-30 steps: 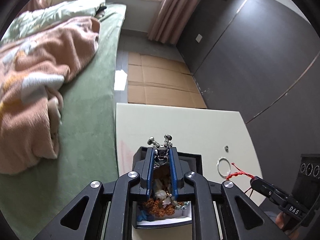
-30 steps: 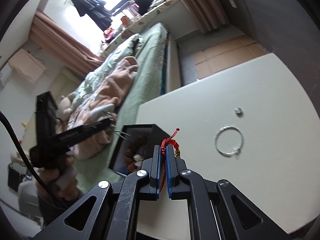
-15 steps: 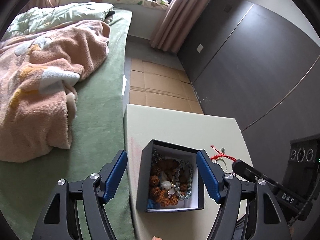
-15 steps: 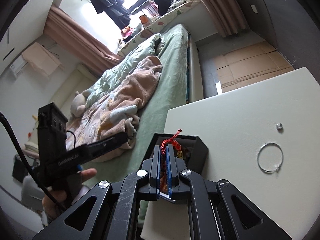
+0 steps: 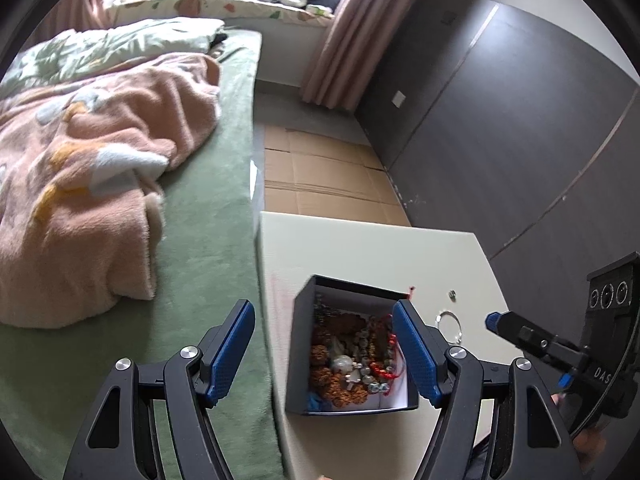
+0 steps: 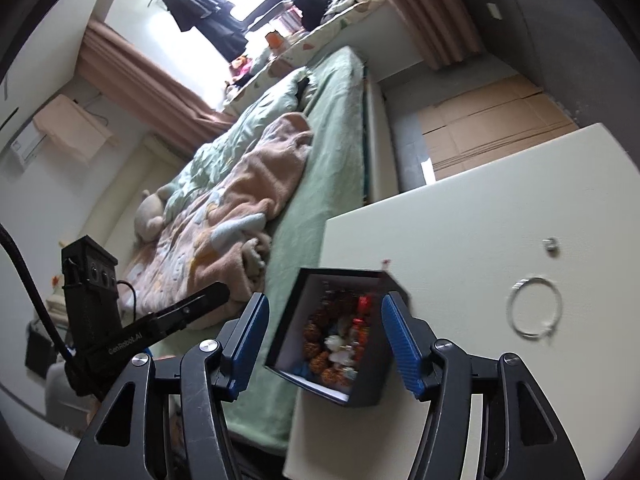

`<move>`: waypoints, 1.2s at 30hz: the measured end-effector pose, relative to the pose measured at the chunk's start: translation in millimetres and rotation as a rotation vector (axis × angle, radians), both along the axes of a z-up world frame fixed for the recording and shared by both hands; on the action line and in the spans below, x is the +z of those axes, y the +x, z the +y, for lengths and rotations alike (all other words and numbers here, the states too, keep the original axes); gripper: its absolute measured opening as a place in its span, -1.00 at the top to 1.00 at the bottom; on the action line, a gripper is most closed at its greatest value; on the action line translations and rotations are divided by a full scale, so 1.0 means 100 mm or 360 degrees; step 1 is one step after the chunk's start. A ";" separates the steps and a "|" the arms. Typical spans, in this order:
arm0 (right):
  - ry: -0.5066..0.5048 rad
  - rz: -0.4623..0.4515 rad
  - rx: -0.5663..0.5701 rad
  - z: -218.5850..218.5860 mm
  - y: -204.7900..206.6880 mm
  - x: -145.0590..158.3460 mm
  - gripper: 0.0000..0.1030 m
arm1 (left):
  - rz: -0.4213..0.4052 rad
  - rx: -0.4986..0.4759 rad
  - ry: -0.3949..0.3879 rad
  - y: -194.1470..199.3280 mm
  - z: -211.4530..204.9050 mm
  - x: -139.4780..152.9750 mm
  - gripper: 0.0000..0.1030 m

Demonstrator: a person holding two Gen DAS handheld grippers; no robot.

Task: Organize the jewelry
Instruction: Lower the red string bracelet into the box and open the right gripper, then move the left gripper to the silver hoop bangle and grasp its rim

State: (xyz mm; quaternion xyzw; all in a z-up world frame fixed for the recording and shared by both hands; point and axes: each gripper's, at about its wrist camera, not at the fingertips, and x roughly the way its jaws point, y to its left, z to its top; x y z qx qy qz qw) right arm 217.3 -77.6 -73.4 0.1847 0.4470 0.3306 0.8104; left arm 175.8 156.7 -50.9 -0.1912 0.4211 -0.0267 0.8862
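A black jewelry box (image 5: 301, 344) with a white lining sits on the cream table (image 5: 360, 248) near its left edge. It holds brown bead bracelets (image 5: 340, 384), silver chains and a red cord bracelet (image 5: 390, 344). My left gripper (image 5: 324, 356) is open above the box, empty. My right gripper (image 6: 322, 340) is open above the same box (image 6: 372, 388), empty; the red cord (image 6: 362, 306) lies inside. A silver bangle (image 6: 534, 308) and a small silver ring (image 6: 551, 245) lie on the table to the right.
A bed with a green cover (image 5: 208, 248) and a pink blanket (image 5: 92, 160) borders the table's left side. Flattened cardboard (image 5: 320, 184) covers the floor beyond the table. A dark wall (image 5: 520, 140) stands on the right.
My left gripper opened and dropped the silver piece into the box, then rose. My right gripper carried the red cord bracelet over the box, opened, and let it fall inside.
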 end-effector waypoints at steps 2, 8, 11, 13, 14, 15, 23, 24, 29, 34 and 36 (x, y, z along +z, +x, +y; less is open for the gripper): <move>0.0002 -0.0010 -0.0035 -0.13 -0.02 0.02 -0.26 | 0.0000 -0.0042 0.0011 0.04 -0.10 0.00 -0.40; -0.0033 -0.0014 -0.0179 -0.53 -0.02 0.04 -0.68 | -0.0037 -0.0141 0.0040 0.12 -0.34 0.07 -0.77; -0.0114 0.0001 -0.0300 -0.73 0.02 -0.01 -0.84 | -0.0056 -0.0167 0.0115 0.16 -0.45 0.14 -0.91; -0.0127 0.0011 -0.0367 -0.88 0.04 -0.03 -1.00 | -0.0068 -0.0166 0.0102 0.18 -0.47 0.18 -1.00; -0.0121 0.0015 -0.0396 -0.96 0.04 -0.04 -1.00 | -0.0082 -0.0166 0.0077 0.19 -0.48 0.22 -1.00; -0.0115 0.0018 -0.0412 -1.01 0.04 -0.05 -1.00 | -0.0090 -0.0165 0.0066 0.20 -0.49 0.23 -1.00; -0.0054 -0.0042 -0.0536 -1.42 0.00 -0.02 -1.00 | -0.0119 -0.0216 0.0075 0.36 -0.80 0.34 -1.00; -0.0059 -0.0075 -0.0544 -1.46 -0.02 0.00 -1.00 | -0.0118 -0.0226 0.0089 0.38 -0.85 0.34 -1.00; -0.0044 -0.0073 -0.0574 -1.65 -0.02 0.01 -1.00 | -0.0069 -0.0331 0.0138 0.56 -1.19 0.38 -1.00; -0.0115 -0.0042 -0.0599 -1.79 -0.01 -0.01 -1.00 | -0.0020 -0.0411 0.0204 0.70 -1.46 0.36 -1.00; -0.0125 -0.0031 -0.0601 -1.85 0.00 -0.03 -1.00 | 0.0022 -0.0443 0.0206 0.75 -1.55 0.30 -1.00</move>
